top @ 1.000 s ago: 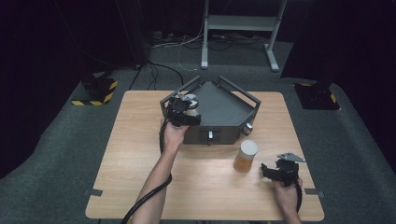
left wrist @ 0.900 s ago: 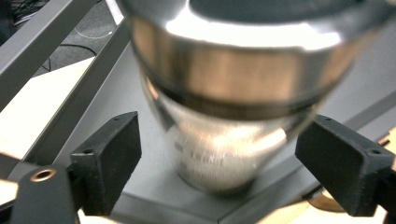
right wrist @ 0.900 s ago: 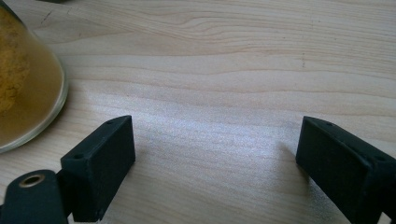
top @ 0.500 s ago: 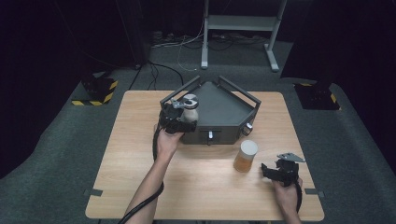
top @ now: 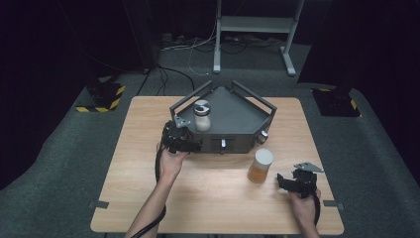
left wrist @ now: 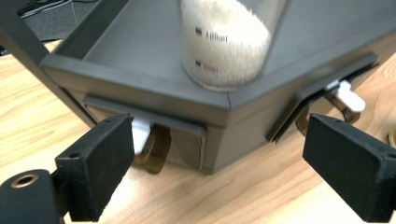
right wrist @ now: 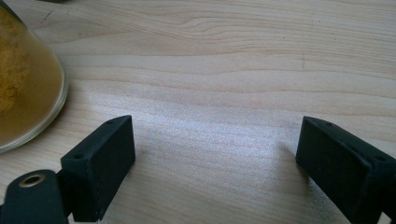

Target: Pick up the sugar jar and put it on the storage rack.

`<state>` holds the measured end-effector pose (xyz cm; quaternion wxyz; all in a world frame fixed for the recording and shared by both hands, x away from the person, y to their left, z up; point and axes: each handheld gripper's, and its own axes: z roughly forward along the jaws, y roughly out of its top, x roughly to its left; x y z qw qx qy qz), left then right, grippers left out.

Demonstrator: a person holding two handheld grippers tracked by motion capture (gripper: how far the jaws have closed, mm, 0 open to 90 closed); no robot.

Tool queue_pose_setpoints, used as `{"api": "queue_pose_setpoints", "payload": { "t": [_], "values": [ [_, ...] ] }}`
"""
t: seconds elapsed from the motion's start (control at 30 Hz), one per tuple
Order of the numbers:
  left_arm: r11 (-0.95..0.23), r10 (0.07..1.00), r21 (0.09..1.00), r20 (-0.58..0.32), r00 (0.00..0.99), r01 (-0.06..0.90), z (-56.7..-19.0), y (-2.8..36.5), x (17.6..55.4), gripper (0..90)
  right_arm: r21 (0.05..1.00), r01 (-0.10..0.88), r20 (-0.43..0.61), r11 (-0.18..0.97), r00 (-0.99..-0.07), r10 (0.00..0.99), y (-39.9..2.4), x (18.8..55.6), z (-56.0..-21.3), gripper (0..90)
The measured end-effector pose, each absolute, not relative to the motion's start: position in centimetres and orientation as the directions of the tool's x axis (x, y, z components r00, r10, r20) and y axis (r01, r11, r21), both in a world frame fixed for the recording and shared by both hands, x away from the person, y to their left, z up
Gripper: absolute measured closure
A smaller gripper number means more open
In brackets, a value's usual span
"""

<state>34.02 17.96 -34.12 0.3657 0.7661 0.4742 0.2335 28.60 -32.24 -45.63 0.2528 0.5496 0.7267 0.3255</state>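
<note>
A wooden table (top: 148, 188) is taking up the lower middle of the high view. A dark grey angular tray (top: 237, 111) is sitting at its upper centre. The jar of white grains (top: 202, 115) is standing upright on the tray's left part, near its front edge; in the left gripper view the jar (left wrist: 226, 42) is rising at top centre. The left gripper (top: 195, 147) is sitting just below and left of that jar, against the tray's front wall, its jaws having just been opening, now standing apart with nothing between them. At lower right, the right gripper (top: 279, 179) is resting on the table, jaws apart and empty, just beside an orange-filled jar (top: 260, 166).
</note>
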Motion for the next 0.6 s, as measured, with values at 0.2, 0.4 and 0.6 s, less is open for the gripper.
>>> {"api": "queue_pose_setpoints", "payload": {
  "t": [0.2,0.4,0.6],
  "values": [
    [-0.288,0.895,0.776,0.011,0.445,0.561,-34.9,18.3,33.3,8.6,0.751,0.635,-0.010,0.184,-0.268,0.963,-32.2,28.6,-45.6,11.4],
    [-0.281,0.897,0.769,-0.002,0.442,0.574,-36.3,18.4,32.7,8.4,0.751,0.634,-0.010,0.184,-0.268,0.963,-32.2,28.6,-45.6,11.4],
    [-0.279,0.898,0.750,-0.018,0.441,0.599,-38.4,18.3,32.4,8.3,0.751,0.635,-0.009,0.183,-0.267,0.964,-32.2,28.6,-45.6,11.4]
  ]
}}
